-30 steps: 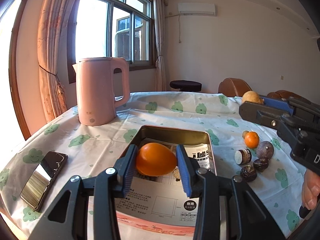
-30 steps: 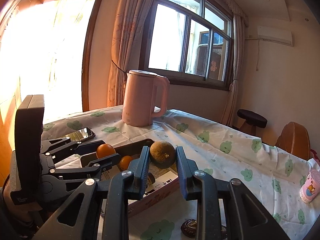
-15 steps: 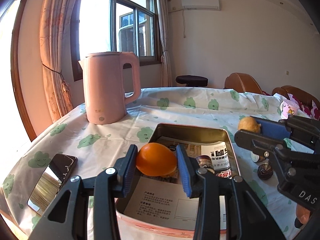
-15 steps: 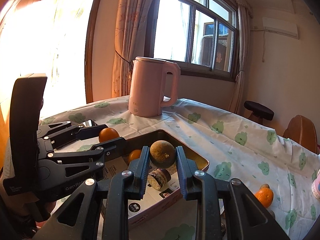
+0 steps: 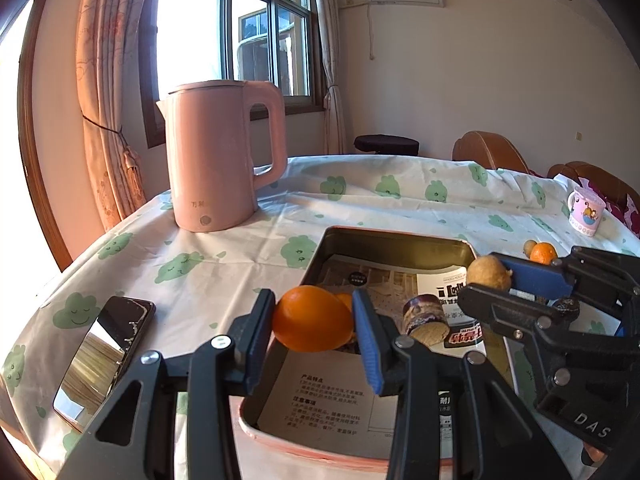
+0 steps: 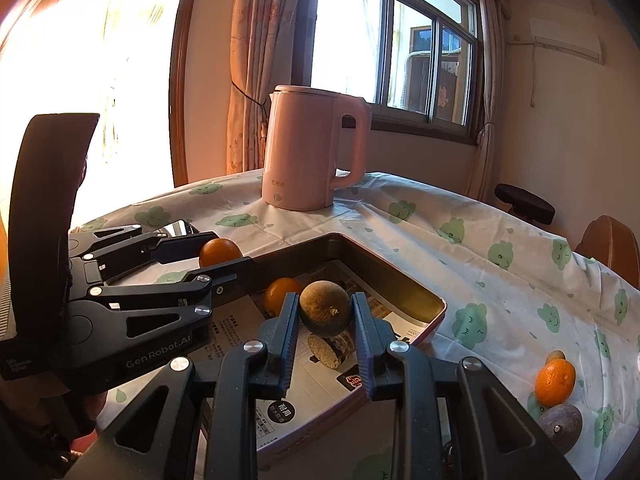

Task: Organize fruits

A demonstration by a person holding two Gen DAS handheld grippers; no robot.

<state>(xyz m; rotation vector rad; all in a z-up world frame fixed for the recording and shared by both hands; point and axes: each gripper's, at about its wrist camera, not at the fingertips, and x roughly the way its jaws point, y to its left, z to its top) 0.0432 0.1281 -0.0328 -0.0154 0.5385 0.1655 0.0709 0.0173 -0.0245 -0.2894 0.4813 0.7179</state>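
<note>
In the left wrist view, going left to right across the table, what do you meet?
Black phone with a mirror-like screen → pink electric kettle → large orange clamped in the left gripper → tan round fruit clamped in the right gripper → small mandarin → pink cartoon mug.

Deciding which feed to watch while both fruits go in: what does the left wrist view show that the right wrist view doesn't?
Left wrist only: the cartoon mug at the table's far right.

Right wrist only: a dark purplish fruit on the cloth beside the loose orange.

Both: the pink kettle, the tray lined with paper, the left tongs gripping an orange, the right tongs gripping a brown fruit.
</note>
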